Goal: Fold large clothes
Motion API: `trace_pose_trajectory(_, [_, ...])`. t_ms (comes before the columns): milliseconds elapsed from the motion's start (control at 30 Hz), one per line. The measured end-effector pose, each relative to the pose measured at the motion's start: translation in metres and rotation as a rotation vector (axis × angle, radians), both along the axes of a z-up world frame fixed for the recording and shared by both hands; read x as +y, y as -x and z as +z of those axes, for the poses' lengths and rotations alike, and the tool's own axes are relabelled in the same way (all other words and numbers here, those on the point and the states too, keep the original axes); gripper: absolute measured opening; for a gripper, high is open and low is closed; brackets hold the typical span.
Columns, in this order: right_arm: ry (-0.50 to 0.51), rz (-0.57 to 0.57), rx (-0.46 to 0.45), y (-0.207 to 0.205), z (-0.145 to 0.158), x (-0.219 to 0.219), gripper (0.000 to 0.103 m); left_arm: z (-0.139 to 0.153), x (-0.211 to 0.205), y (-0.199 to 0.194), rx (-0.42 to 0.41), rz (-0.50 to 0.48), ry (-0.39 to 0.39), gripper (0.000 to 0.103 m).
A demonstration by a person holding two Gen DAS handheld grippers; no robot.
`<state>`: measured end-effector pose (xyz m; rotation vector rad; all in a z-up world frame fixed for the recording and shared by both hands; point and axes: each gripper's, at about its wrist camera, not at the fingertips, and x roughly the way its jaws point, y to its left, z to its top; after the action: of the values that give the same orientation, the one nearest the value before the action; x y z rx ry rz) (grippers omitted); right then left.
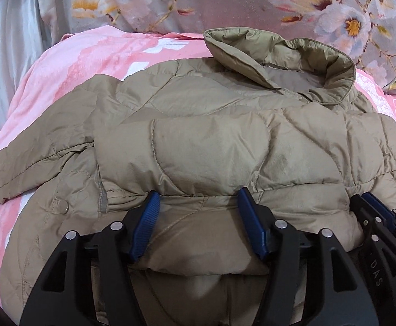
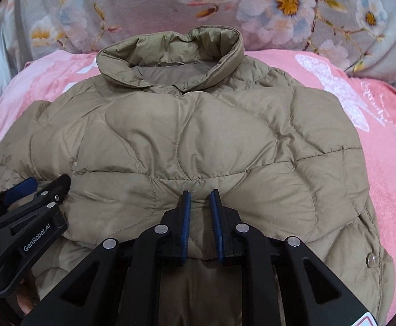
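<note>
I log: left hand-held gripper (image 2: 21, 190) marked "GenRobot.AI", jaws apart; right hand-held gripper (image 2: 200, 203) pinching khaki quilted jacket (image 2: 198, 135).

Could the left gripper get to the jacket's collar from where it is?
Probably yes: the left gripper stands open over the jacket, and only quilted fabric lies between it and the collar.

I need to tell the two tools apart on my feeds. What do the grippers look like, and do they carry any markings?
Both look alike: matte black angular frames with triangular cut-outs and round silver pivot pins, and ribbed blue pads lining the jaws. The left gripper shows white "GenRobot.AI" lettering on its side in the right wrist view. The right gripper shows "DAS" lettering in the left wrist view. No cables or sleeves visible.
</note>
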<state>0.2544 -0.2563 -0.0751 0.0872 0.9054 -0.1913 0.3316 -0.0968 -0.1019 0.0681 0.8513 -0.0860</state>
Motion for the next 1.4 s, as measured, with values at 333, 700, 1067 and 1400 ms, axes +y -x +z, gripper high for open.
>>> trace_pose_trajectory(333, [-0.025, -0.014, -0.021, 0.002, 0.002, -0.007, 0.018, 0.03, 0.089, 0.033, -0.006, 0.093, 0.3, 0.077])
trace_pose_trajectory(700, [-0.1, 0.017, -0.105, 0.114, 0.038, 0.024, 0.059, 0.023, 0.428, 0.073, 0.042, 0.802, 0.433, 0.091])
trace_pose_trajectory(1067, [-0.086, -0.006, -0.068, 0.156, 0.033, 0.04, 0.062, 0.042, 0.438, 0.031, 0.011, 0.759, 0.417, 0.017])
trace_pose_trajectory(1400, [-0.111, -0.082, -0.046, 0.169, 0.031, 0.009, 0.063, 0.192, 0.229, 0.012, -0.205, 0.213, 0.366, 0.005])
